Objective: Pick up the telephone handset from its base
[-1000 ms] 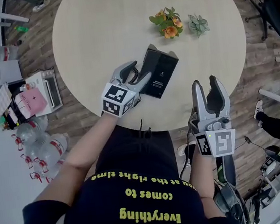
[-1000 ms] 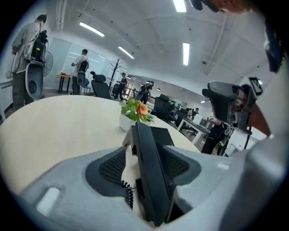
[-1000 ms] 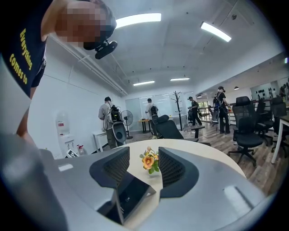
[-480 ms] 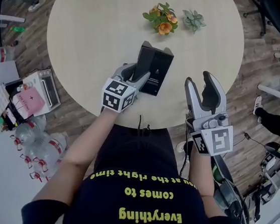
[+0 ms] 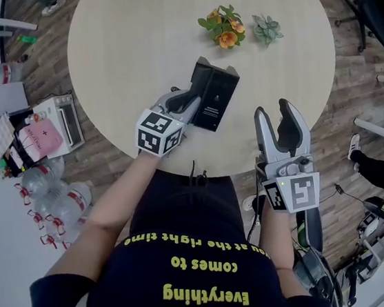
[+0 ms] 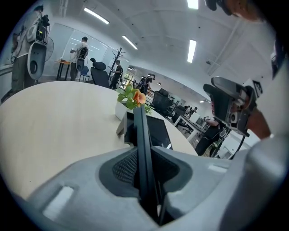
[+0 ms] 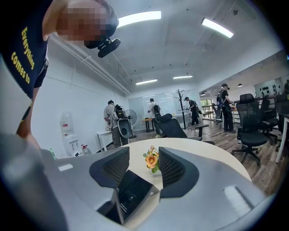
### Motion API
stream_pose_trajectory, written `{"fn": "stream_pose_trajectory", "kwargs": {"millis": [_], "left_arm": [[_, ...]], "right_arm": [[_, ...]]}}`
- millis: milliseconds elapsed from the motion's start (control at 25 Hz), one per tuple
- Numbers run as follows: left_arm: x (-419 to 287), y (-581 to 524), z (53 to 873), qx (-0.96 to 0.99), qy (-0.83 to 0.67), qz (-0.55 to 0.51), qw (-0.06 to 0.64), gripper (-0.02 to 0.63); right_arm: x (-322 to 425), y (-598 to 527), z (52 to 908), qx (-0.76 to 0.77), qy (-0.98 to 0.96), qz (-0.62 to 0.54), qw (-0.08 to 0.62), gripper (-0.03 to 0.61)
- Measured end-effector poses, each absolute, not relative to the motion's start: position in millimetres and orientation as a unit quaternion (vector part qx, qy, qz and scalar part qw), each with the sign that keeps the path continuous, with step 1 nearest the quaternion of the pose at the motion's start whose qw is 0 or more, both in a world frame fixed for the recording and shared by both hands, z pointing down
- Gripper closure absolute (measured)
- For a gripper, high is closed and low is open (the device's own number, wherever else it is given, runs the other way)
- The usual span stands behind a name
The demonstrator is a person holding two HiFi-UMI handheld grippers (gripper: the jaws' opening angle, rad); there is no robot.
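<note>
Round pale table [image 5: 131,52]: occupies the far and middle part of the head view, over a wood-plank floor [image 5: 109,159].

Right gripper [image 5: 275,109]: held at the table's near right edge, well apart from the telephone. Jaws stand wide apart, nothing between the pads; its own view looks through the gap toward the phone and the flowers beyond.

Left gripper [image 5: 187,101]: over the table near its middle, at the left side of the telephone base [image 5: 220,97]. Its jaws have just been closing, and both ribbed pads now press on the telephone handset [image 6: 141,144], a thin black slab standing on edge between them.

Telephone base: black, resting on the table just right of the left gripper, angled toward the far right. The handset lies along its left side; whether it has lifted clear of the base cannot be told.

Orange flower pot [image 5: 222,31] and small green succulent [image 5: 265,28]: side by side on the far right of the table, apart from the phone.
</note>
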State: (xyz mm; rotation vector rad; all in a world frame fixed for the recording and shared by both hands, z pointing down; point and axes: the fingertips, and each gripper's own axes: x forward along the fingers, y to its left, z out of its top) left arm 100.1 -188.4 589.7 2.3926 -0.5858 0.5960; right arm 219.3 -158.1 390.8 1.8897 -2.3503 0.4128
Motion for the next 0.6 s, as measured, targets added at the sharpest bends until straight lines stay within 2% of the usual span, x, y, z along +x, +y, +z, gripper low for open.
{"fn": "stream_pose_trajectory", "kwargs": {"millis": [600], "left_arm": [[90.7, -201.8, 526.8, 0.922, -0.244, 0.177, 0.242, 0.534]], "right_arm": [[215.6, -157.5, 367.1, 0.621, -0.776, 0.108, 0.036, 0.383]]}}
